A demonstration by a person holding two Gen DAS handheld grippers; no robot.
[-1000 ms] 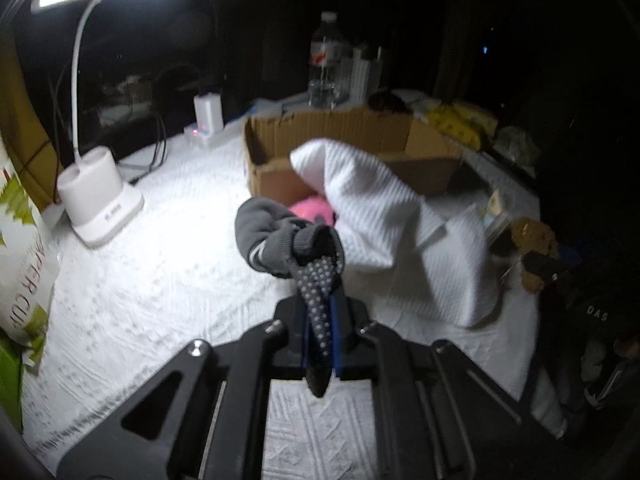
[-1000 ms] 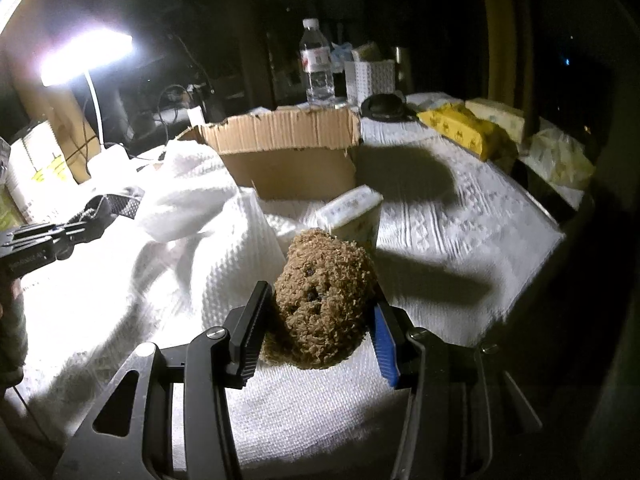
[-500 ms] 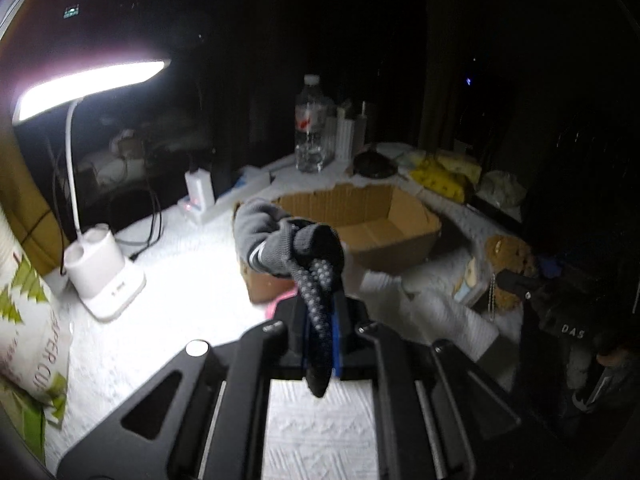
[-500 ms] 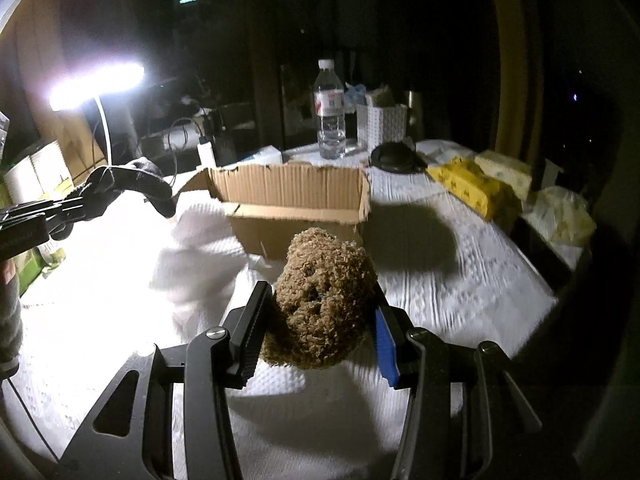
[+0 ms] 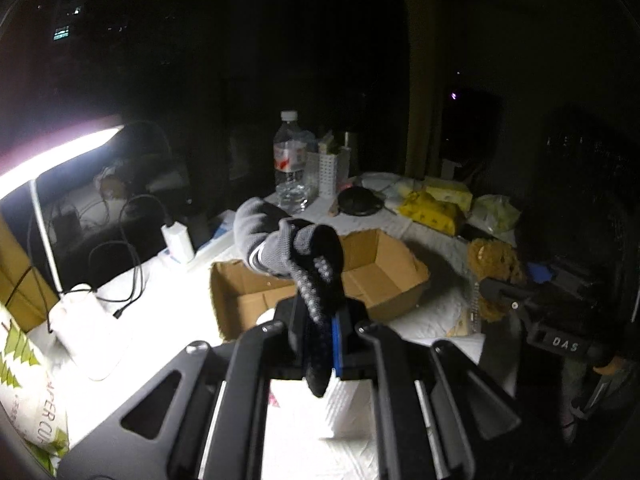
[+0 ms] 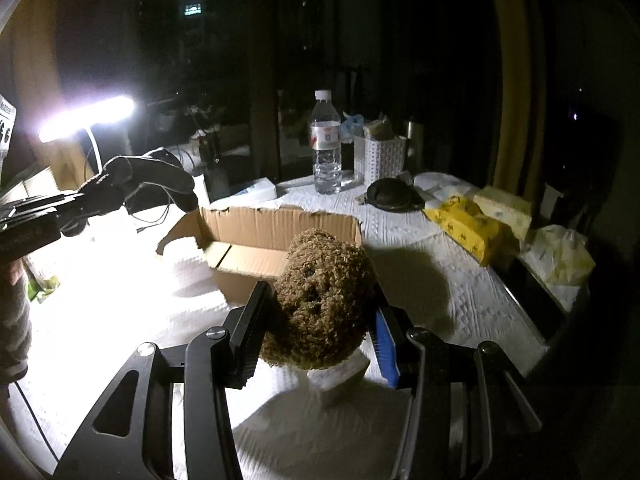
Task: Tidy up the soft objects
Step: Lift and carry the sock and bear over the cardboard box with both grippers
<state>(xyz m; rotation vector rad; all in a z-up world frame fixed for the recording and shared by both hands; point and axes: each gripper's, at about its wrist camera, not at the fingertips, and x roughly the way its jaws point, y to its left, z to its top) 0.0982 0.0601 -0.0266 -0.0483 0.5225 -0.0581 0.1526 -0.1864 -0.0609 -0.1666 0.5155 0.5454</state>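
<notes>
My left gripper [image 5: 320,332] is shut on a grey and black dotted sock [image 5: 296,252] and holds it high above the table, in front of an open cardboard box [image 5: 384,276]. My right gripper [image 6: 320,320] is shut on a brown curly plush toy [image 6: 324,296], held above the white cloth just before the same box [image 6: 256,244]. The plush also shows in the left wrist view [image 5: 494,268], and the sock with the left gripper shows at the left of the right wrist view [image 6: 148,176].
A lit desk lamp [image 5: 76,320] stands at the left. A water bottle [image 6: 326,148], a white basket [image 6: 380,158], a dark round object [image 6: 390,196] and yellow packs [image 6: 468,224] lie behind and right of the box. A white towel [image 5: 340,404] lies below the left gripper.
Both grippers have risen with their loads, so the table and box appear lower and farther. The white towel no longer hangs in front of the box.
</notes>
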